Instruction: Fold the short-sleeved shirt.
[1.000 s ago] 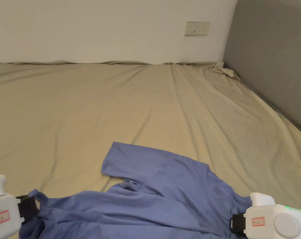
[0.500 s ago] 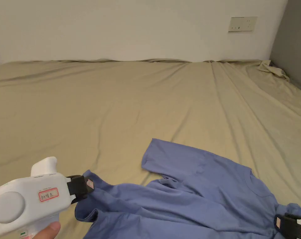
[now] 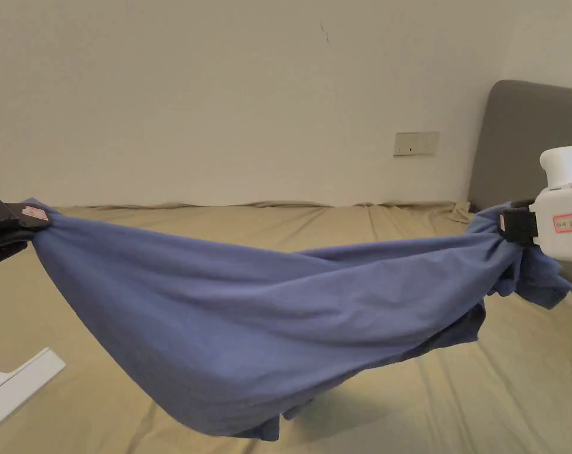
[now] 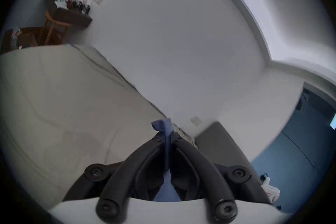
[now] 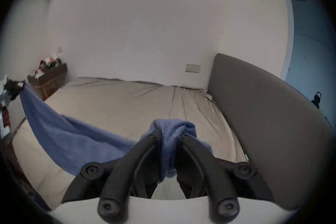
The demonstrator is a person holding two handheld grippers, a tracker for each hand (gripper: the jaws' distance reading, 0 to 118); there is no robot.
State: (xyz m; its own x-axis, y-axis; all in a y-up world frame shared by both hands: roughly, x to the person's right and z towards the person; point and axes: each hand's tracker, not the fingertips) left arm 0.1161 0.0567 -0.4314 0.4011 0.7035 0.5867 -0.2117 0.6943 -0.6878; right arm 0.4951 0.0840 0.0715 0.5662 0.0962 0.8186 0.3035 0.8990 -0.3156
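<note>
The blue short-sleeved shirt (image 3: 243, 313) hangs stretched in the air above the bed, sagging in the middle with its lowest fold near the sheet. My left gripper (image 3: 25, 227) at the left edge of the head view is shut on one end of the shirt. In the left gripper view a thin pinch of blue cloth (image 4: 166, 138) runs between the closed jaws. My right gripper (image 3: 509, 227) at the right is shut on the other end, where the cloth bunches. In the right gripper view a thick wad of the shirt (image 5: 171, 135) sits between the jaws.
The bed has a wrinkled tan sheet (image 3: 350, 224). A grey headboard (image 3: 515, 136) stands at the right, and a white wall with a socket plate (image 3: 416, 143) runs behind. A cluttered wooden stand (image 5: 48, 73) is beyond the bed's far left corner.
Both grippers have risen and moved apart, lifting the shirt off the sheet and stretching it between them. The head camera has tilted up.
</note>
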